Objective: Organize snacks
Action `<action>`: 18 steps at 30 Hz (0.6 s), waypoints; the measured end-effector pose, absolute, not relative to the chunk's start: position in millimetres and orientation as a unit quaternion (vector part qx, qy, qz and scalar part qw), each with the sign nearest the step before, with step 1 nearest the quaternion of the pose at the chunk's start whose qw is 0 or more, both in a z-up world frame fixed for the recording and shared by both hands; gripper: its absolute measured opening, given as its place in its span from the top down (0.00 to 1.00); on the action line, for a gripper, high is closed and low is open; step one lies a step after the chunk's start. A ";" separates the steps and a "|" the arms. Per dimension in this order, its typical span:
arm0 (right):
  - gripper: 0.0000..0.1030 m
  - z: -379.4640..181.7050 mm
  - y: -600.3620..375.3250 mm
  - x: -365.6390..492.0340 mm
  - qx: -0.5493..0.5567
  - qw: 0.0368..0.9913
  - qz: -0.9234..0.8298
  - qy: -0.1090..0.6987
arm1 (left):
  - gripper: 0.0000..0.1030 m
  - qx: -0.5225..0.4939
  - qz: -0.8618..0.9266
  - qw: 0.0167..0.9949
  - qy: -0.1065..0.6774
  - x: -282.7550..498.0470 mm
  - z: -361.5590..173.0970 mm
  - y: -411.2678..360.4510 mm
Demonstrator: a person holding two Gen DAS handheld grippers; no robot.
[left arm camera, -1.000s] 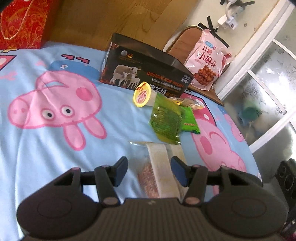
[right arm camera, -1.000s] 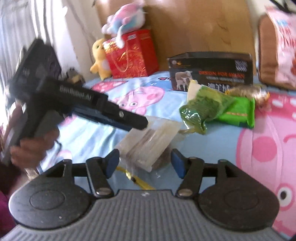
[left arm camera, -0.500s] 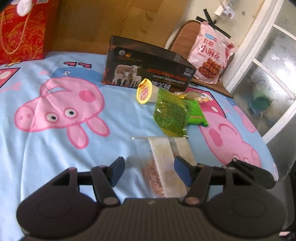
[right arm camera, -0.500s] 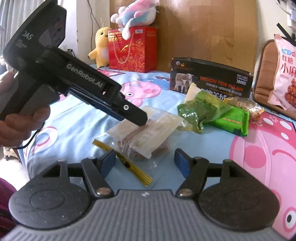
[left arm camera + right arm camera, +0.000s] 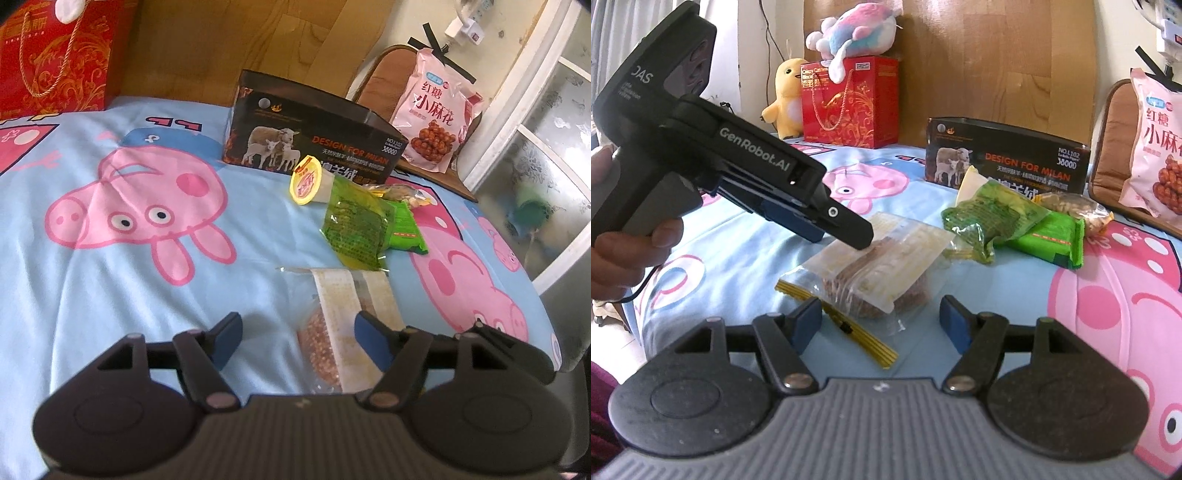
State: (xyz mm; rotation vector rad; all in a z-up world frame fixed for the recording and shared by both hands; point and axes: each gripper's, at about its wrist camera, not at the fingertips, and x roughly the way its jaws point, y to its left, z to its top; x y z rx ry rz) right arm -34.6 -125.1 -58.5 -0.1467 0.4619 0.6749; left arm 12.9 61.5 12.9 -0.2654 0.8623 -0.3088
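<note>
A clear zip bag (image 5: 334,317) of brown snack with a white label lies flat on the blue cartoon-pig bedsheet (image 5: 110,295). My left gripper (image 5: 299,339) hangs just above its near end. Its jaws are opening and the pads stand clear of the bag. In the right wrist view the same bag (image 5: 879,266) lies just ahead of my right gripper (image 5: 882,324), which is open and holds nothing. The left gripper (image 5: 849,232), held by a hand (image 5: 624,254), slants down over the bag's far edge. Beyond lie green packets (image 5: 354,225), a yellow-lidded cup (image 5: 306,181) and a peanut bag (image 5: 1075,212).
A dark open box (image 5: 314,144) printed with sheep stands at the back of the bed. A pink snack bag (image 5: 432,118) leans on a chair to the right. A red gift bag (image 5: 849,101) and plush toys (image 5: 849,37) stand against the wooden headboard. The bed edge drops off on the right.
The left gripper's jaws have spread wider around the clear bag. The right wrist view has steadied and come a little closer to the bag. The bag has stayed on the sheet.
</note>
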 end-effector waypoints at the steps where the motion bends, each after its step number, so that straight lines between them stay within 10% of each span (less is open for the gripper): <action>1: 0.29 -58.5 -124.4 -35.0 -0.071 0.915 0.327 0.224 | 0.33 -0.128 -0.149 0.888 0.415 13.0 12.9 61.5; 18: 0.28 -59.2 -126.3 -33.0 -0.073 0.914 0.330 0.223 | 0.30 -0.126 -0.152 0.890 0.412 6.8 12.6 63.5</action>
